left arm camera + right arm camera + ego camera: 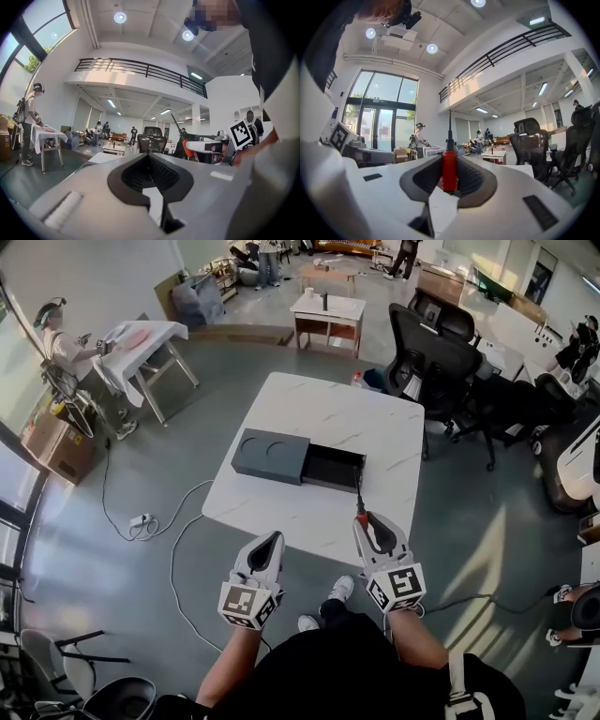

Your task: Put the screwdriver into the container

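A dark grey container [270, 456] lies on the white table [328, 413], its black drawer [334, 468] slid open to the right. My right gripper [367, 517] hovers over the table's near edge, shut on the red handle of the screwdriver [358, 495]. The thin black shaft points toward the drawer. The right gripper view shows the screwdriver [449, 168] upright between the pads of that gripper [450, 161]. To its left, off the near edge of the table, my left gripper [273, 536] is shut and holds nothing. The left gripper view shows my left gripper [149, 157] with tips together.
Black office chairs [431, 357] stand right of the table. A cable and power strip [141, 519] lie on the floor at left. A person [56, 343] works at a cloth-covered table far left. A small bottle [357, 379] stands at the table's far edge.
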Demonstrator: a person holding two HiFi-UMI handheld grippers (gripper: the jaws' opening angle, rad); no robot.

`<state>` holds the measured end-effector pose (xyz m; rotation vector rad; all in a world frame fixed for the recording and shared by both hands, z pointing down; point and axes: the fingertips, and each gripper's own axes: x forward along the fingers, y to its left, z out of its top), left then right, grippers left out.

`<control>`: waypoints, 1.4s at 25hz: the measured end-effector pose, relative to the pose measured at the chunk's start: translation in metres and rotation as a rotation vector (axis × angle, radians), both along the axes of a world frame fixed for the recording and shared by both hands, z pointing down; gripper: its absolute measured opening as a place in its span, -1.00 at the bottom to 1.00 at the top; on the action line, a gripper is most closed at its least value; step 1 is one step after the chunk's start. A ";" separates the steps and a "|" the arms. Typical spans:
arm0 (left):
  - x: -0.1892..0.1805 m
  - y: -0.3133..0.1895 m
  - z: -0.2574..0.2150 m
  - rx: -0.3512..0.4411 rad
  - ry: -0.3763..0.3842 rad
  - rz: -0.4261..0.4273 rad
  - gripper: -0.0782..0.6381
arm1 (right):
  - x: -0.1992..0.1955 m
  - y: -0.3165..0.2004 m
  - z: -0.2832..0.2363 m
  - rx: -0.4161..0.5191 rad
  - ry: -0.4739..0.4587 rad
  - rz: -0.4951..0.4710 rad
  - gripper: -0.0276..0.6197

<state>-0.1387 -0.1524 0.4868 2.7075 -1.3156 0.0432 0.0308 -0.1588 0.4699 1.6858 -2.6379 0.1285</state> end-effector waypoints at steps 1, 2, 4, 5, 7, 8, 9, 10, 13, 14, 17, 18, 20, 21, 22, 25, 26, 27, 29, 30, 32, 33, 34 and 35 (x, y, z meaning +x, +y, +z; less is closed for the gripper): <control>0.001 -0.009 -0.003 0.005 0.008 0.001 -0.76 | 0.002 -0.009 0.000 0.001 -0.001 -0.001 -0.62; 0.003 -0.018 -0.005 0.009 0.012 0.001 -0.76 | 0.004 -0.017 0.001 0.000 -0.001 -0.001 -0.62; 0.007 -0.037 -0.009 0.012 0.009 0.000 -0.76 | 0.007 -0.033 0.002 -0.004 -0.001 -0.004 -0.62; 0.009 -0.045 -0.009 0.010 0.002 0.000 -0.76 | 0.009 -0.041 0.003 -0.005 0.000 -0.007 -0.62; 0.014 -0.061 -0.006 0.002 -0.020 -0.002 -0.76 | 0.013 -0.056 0.004 -0.008 0.008 -0.011 -0.62; 0.016 -0.068 -0.004 -0.002 -0.030 -0.003 -0.76 | 0.015 -0.062 0.006 -0.011 0.015 -0.012 -0.62; 0.019 -0.074 -0.003 -0.004 -0.037 -0.003 -0.76 | 0.018 -0.069 0.009 -0.015 0.022 -0.012 -0.62; 0.022 -0.081 -0.001 -0.004 -0.044 -0.004 -0.76 | 0.021 -0.076 0.013 -0.022 0.030 -0.012 -0.62; 0.030 -0.097 0.002 -0.012 -0.063 -0.005 -0.76 | 0.029 -0.093 0.027 -0.051 0.040 -0.018 -0.62; 0.032 -0.101 0.003 -0.017 -0.068 -0.006 -0.76 | 0.031 -0.097 0.030 -0.057 0.042 -0.021 -0.62; 0.036 -0.115 0.003 -0.027 -0.076 -0.011 -0.76 | 0.035 -0.110 0.035 -0.059 0.045 -0.030 -0.62; 0.038 -0.119 0.004 -0.028 -0.075 -0.012 -0.76 | 0.036 -0.113 0.036 -0.058 0.055 -0.037 -0.62; 0.042 -0.126 0.007 -0.033 -0.072 -0.012 -0.76 | 0.039 -0.120 0.041 -0.062 0.090 -0.054 -0.62; 0.044 -0.129 0.010 -0.038 -0.073 -0.011 -0.76 | 0.040 -0.122 0.044 -0.065 0.109 -0.061 -0.62; 0.044 -0.133 0.011 -0.044 -0.076 -0.008 -0.76 | 0.040 -0.125 0.047 -0.069 0.128 -0.065 -0.62; 0.042 -0.145 0.016 -0.057 -0.077 0.002 -0.76 | 0.040 -0.131 0.055 -0.079 0.179 -0.066 -0.62; 0.041 -0.150 0.018 -0.061 -0.073 0.004 -0.76 | 0.039 -0.133 0.057 -0.082 0.189 -0.065 -0.62; 0.040 -0.155 0.020 -0.065 -0.068 0.007 -0.76 | 0.039 -0.136 0.059 -0.084 0.197 -0.062 -0.62; 0.040 -0.165 0.022 -0.070 -0.060 0.022 -0.76 | 0.038 -0.143 0.059 -0.088 0.208 -0.050 -0.62; 0.040 -0.169 0.022 -0.070 -0.060 0.032 -0.76 | 0.038 -0.145 0.059 -0.092 0.211 -0.041 -0.62; 0.039 -0.177 0.023 -0.070 -0.059 0.053 -0.76 | 0.035 -0.150 0.063 -0.105 0.217 -0.025 -0.62; 0.038 -0.181 0.024 -0.071 -0.061 0.061 -0.76 | 0.033 -0.153 0.066 -0.114 0.222 -0.018 -0.62; 0.037 -0.184 0.026 -0.073 -0.063 0.068 -0.76 | 0.032 -0.156 0.071 -0.123 0.230 -0.014 -0.62; 0.036 -0.187 0.028 -0.077 -0.065 0.073 -0.76 | 0.031 -0.160 0.077 -0.134 0.242 -0.012 -0.62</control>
